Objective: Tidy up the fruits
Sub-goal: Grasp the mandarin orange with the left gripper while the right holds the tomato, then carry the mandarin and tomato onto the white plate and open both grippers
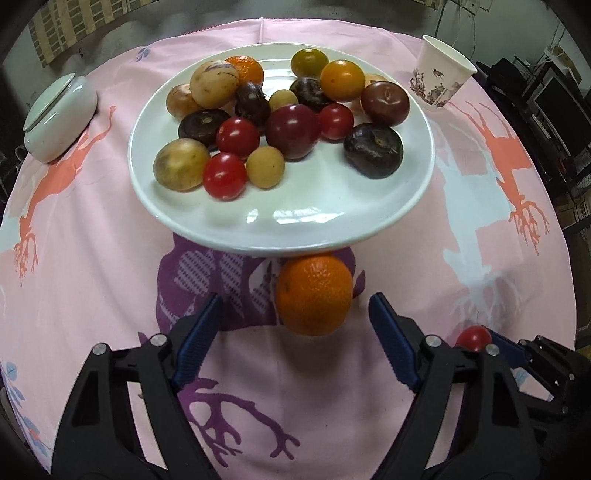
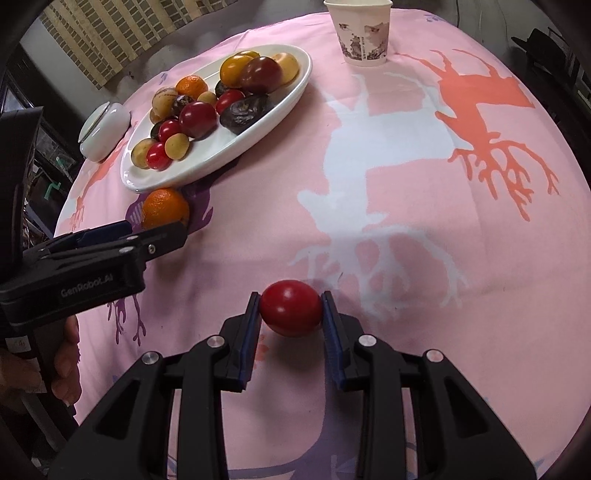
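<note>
Now | left hand-held gripper (image 1: 295, 317) wide, empty | right hand-held gripper (image 2: 291, 308) clamps one red tomato (image 2: 291, 312) | one orange (image 1: 314, 293)

Round table (image 1: 110, 229) under pink cloth, dim cluttered room.
Cloth printed with orange, white and purple deer shapes. Grey wall (image 2: 55, 59) behind, woven bamboo blind (image 2: 110, 33) hanging on it. Dark shelving (image 1: 554, 96), cables at right.

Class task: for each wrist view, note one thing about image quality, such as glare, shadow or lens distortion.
Left wrist view: window glare streaks the white plate's bare front; the fisheye bows the table edge. Right wrist view: the red tomato is sharp, with a soft shadow beneath it; the dark corners are vignetted.
</note>
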The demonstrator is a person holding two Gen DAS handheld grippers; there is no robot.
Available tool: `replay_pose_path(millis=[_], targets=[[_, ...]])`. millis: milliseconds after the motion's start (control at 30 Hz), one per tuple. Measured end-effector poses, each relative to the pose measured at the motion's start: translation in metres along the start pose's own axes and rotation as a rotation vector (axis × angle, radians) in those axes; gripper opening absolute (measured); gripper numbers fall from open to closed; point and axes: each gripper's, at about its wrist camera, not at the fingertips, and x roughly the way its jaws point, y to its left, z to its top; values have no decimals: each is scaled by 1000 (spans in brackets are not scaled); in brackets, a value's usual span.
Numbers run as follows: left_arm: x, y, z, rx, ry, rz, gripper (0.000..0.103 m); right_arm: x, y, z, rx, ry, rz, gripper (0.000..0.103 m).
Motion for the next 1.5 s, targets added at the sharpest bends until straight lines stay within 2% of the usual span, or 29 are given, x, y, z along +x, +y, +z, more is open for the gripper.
replay_pose_path(millis=[33,67,200,367,567,833,1033,1267,1500], targets=[[3,0,2,-5,8,-15,60,0,-1,1,1,-1,3,32],[7,0,4,-4,23,-26,53,0,-1,1,2,-1,5,32],[9,-4,3,35,13,-40,40,0,-2,2,2,-3,5,32],[4,1,-3,28,18,-48,39,-1,-2,2,2,1,-5,32],[-20,17,-22,-8,17,-72,39,-2,3,2,9,10,-7,32],[-53,41,-34,-37,-21,-72,39,-14,22,8,-19,-11,23,33],[-72,46,-11,-37,-83,-70,39,-25,35,24,-18,-39,78,33],[-83,43,26,-25,-158,-86,39,-37,51,65,-37,-104,123,33],[-66,44,54,-27,-161,-74,39,-31,56,104,-25,-135,150,33]])
